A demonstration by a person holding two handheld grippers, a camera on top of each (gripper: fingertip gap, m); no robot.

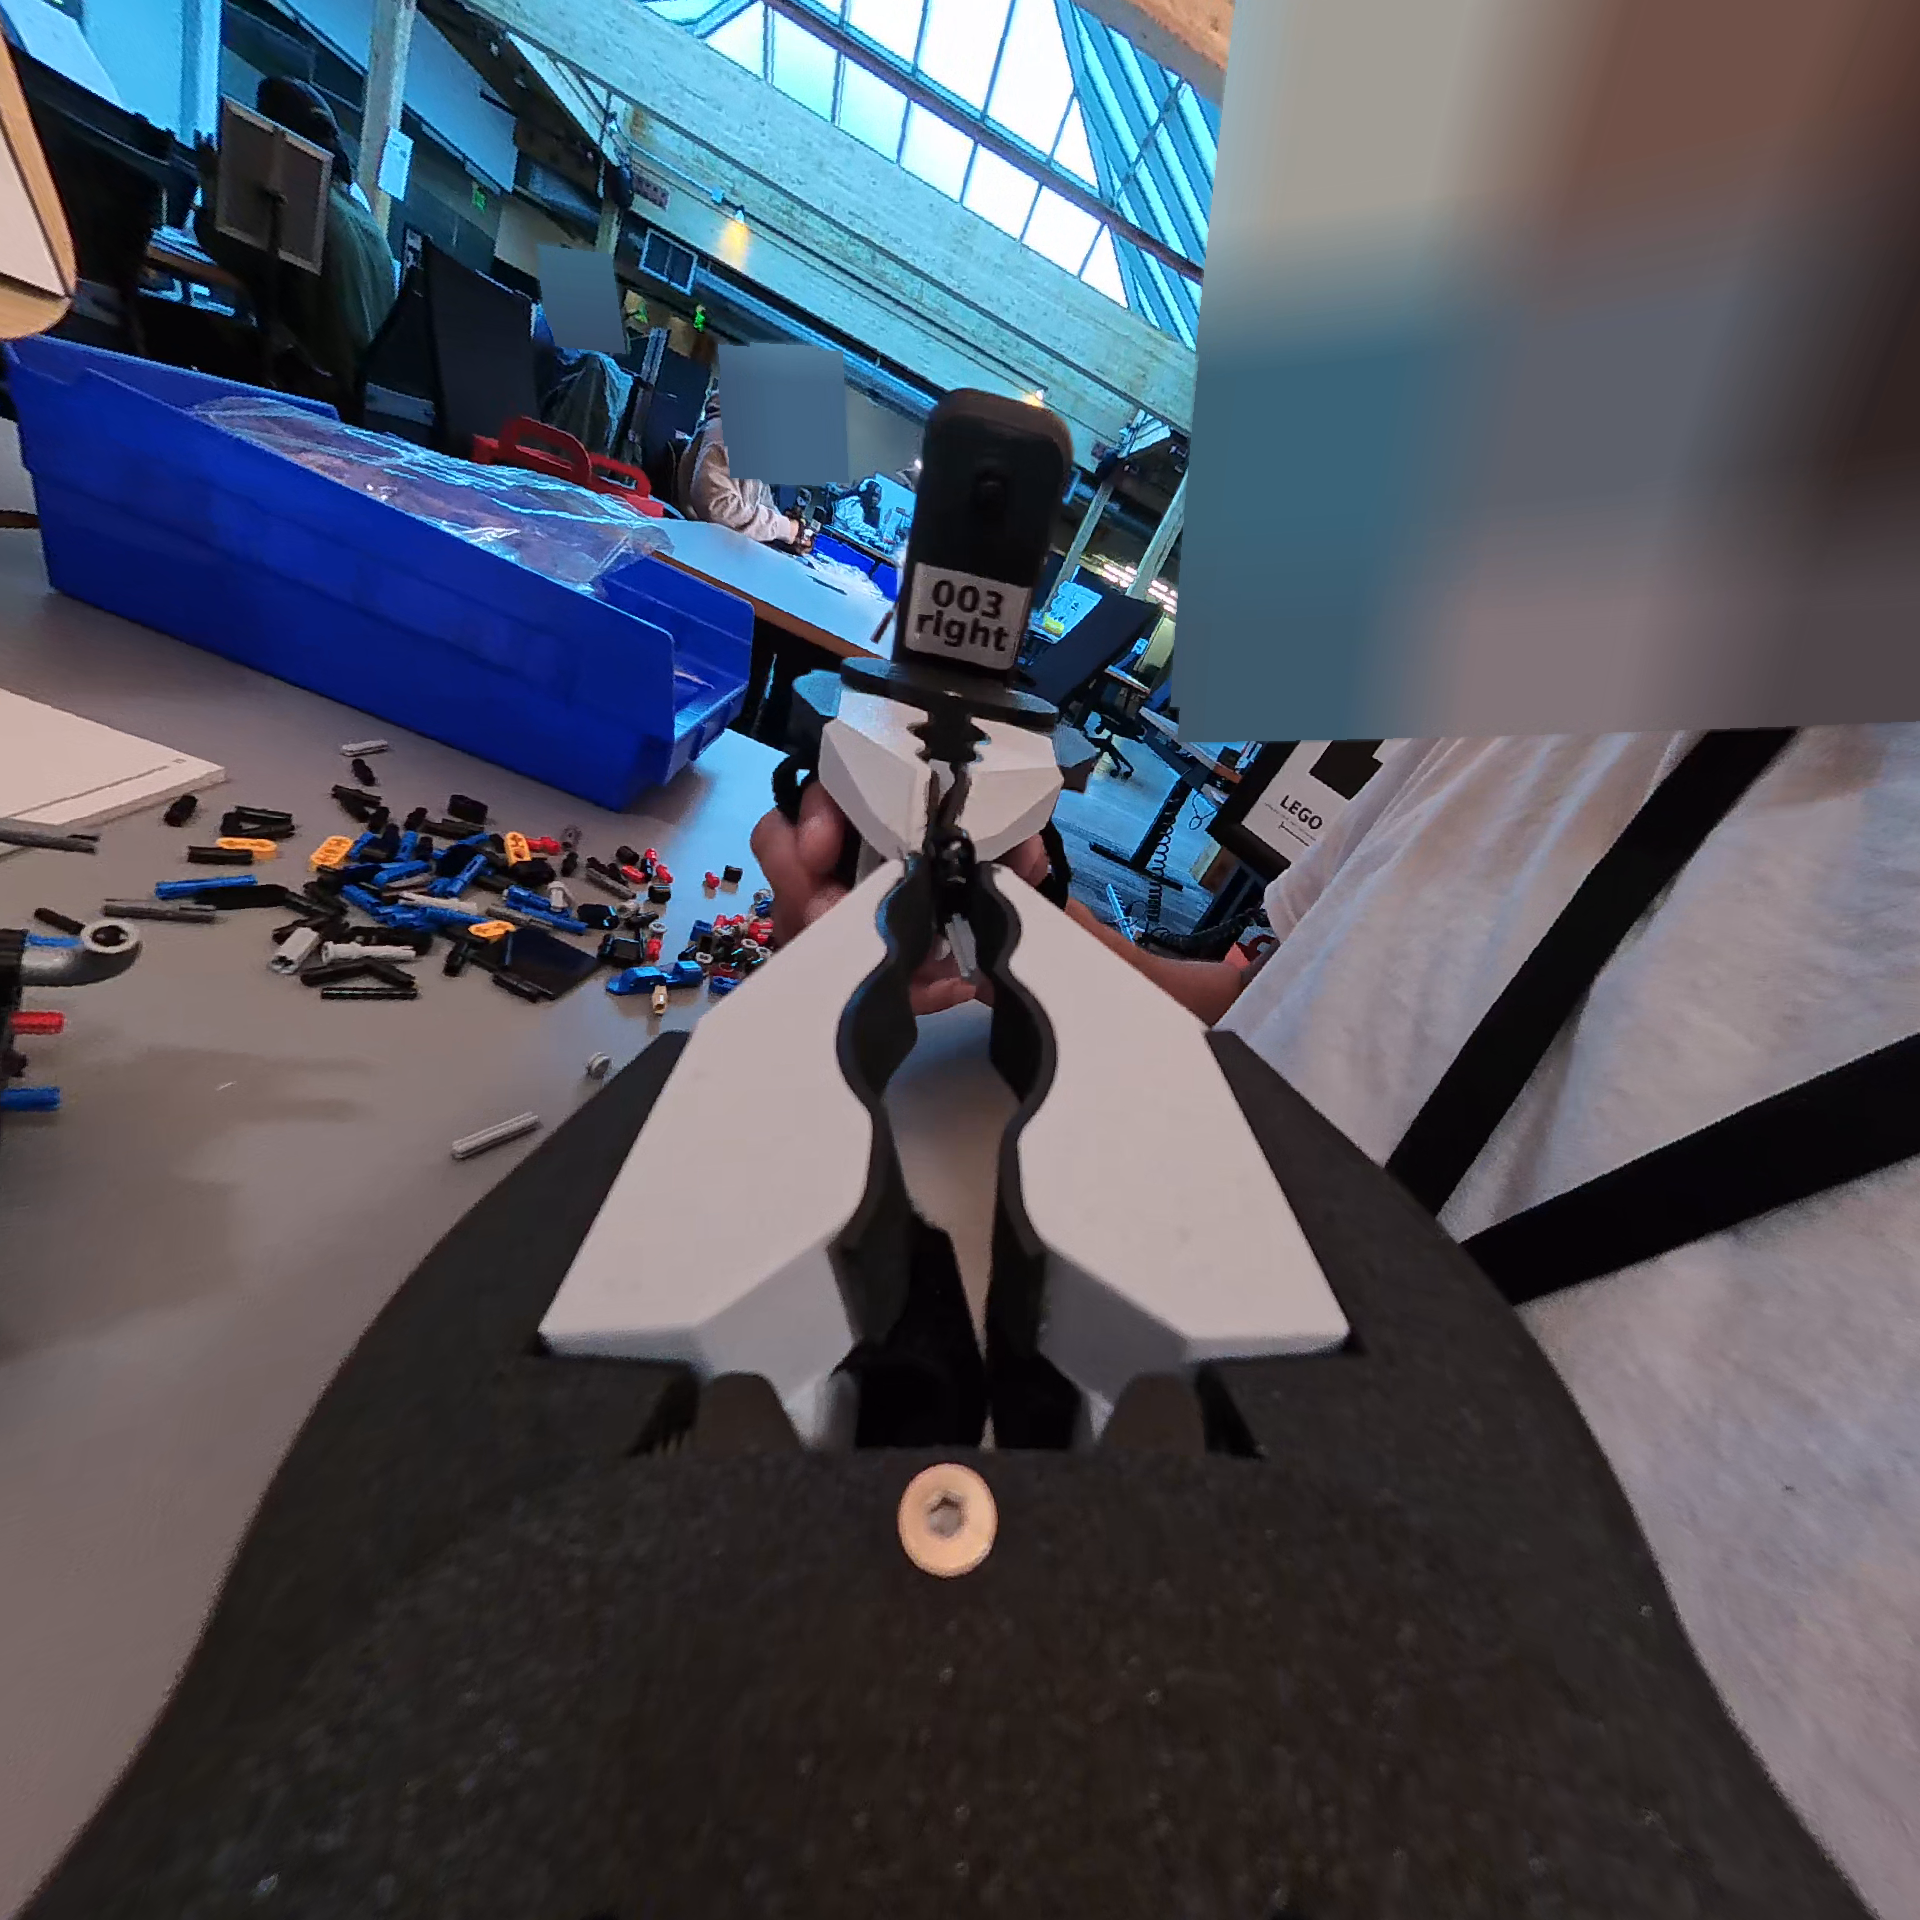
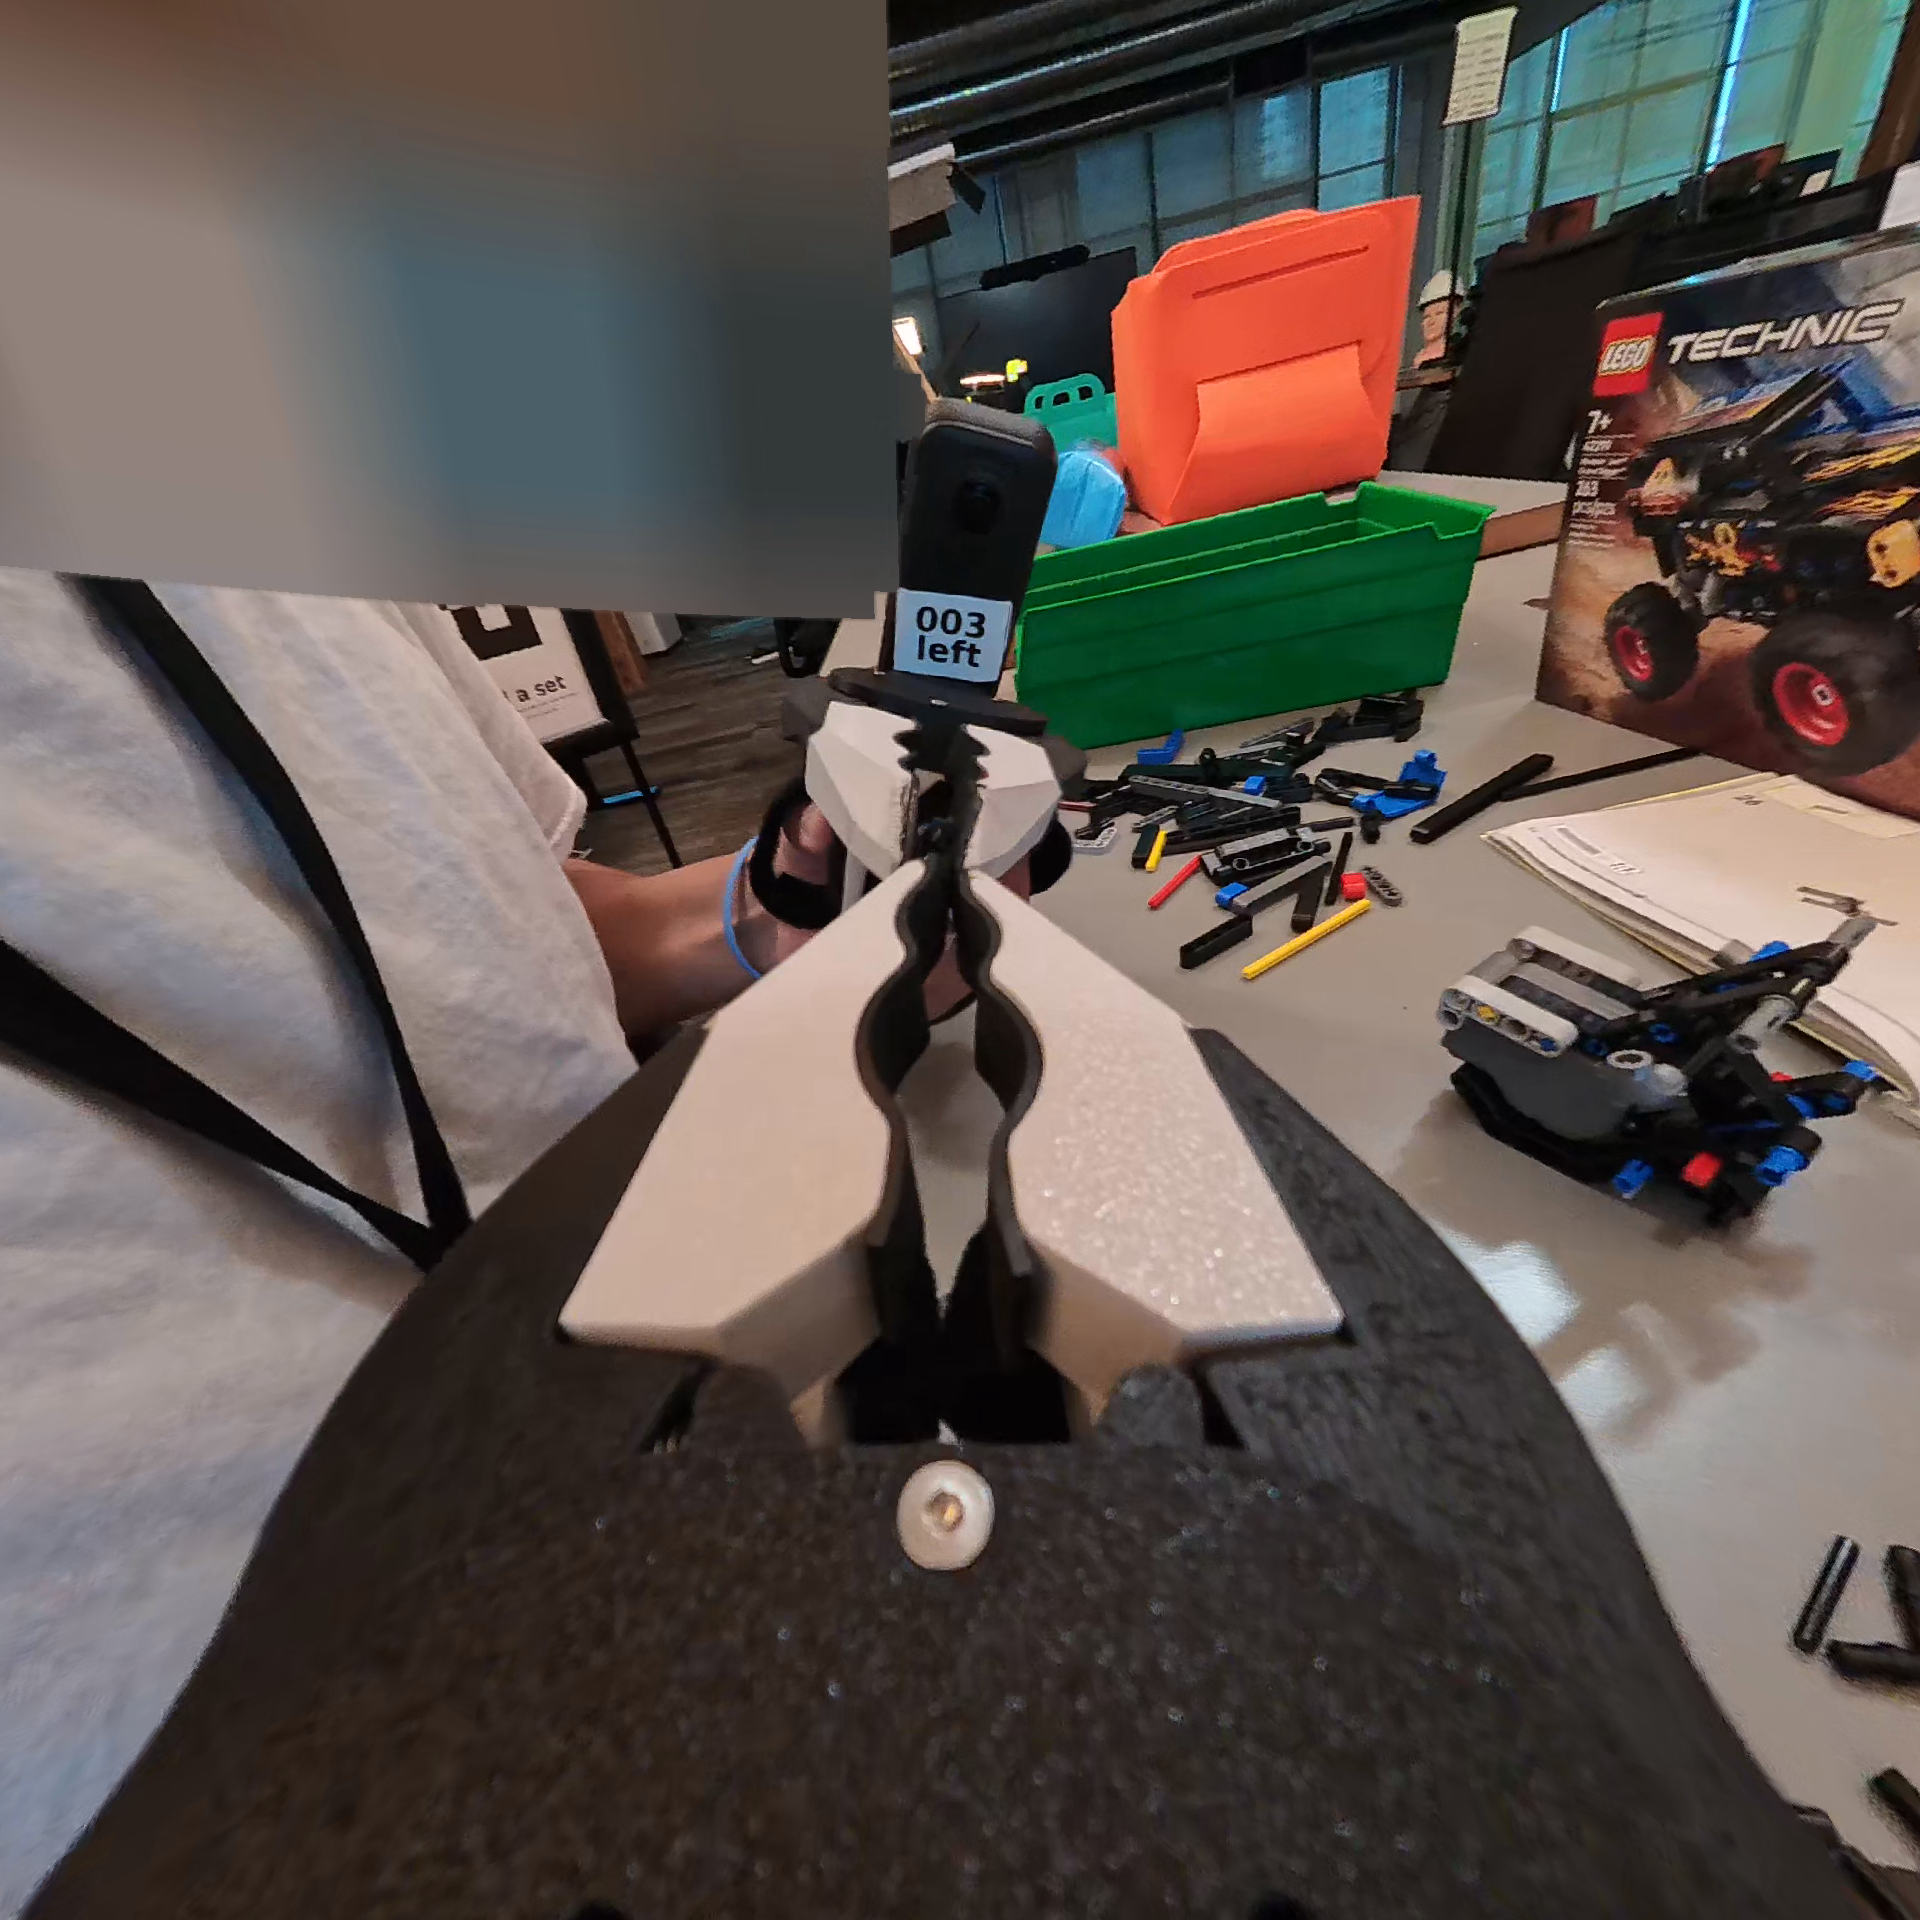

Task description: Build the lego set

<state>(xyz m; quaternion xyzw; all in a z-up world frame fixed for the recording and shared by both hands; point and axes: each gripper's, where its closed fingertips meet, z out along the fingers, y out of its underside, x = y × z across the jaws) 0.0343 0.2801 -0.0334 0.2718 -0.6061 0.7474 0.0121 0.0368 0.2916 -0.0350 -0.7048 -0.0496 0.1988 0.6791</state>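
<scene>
The two grippers meet tip to tip in the air in front of a person in a white shirt. In the left wrist view my left gripper point(image 1: 940, 878) is shut on a small black connector point(image 1: 951, 857) with a short grey axle point(image 1: 962, 945) hanging from it between the pads. My right gripper point(image 1: 940, 805) faces it, with its tips right at the black piece. In the right wrist view my right gripper point(image 2: 938, 873) has its pads together, and the left gripper point(image 2: 928, 821) holds the black piece point(image 2: 928, 831) just beyond them.
A pile of loose black, blue, red and yellow parts point(image 1: 447, 894) lies beside a blue bin point(image 1: 364, 582). More parts point(image 2: 1278, 831), a green bin point(image 2: 1247, 613), the set's box point(image 2: 1745, 520), an instruction booklet point(image 2: 1714, 873) and a partly built model point(image 2: 1642, 1060) are on the table. My left and right fingertips are right by each other. Left tips and right tips are each some 15 cm from the partly built model point(image 2: 1642, 1060).
</scene>
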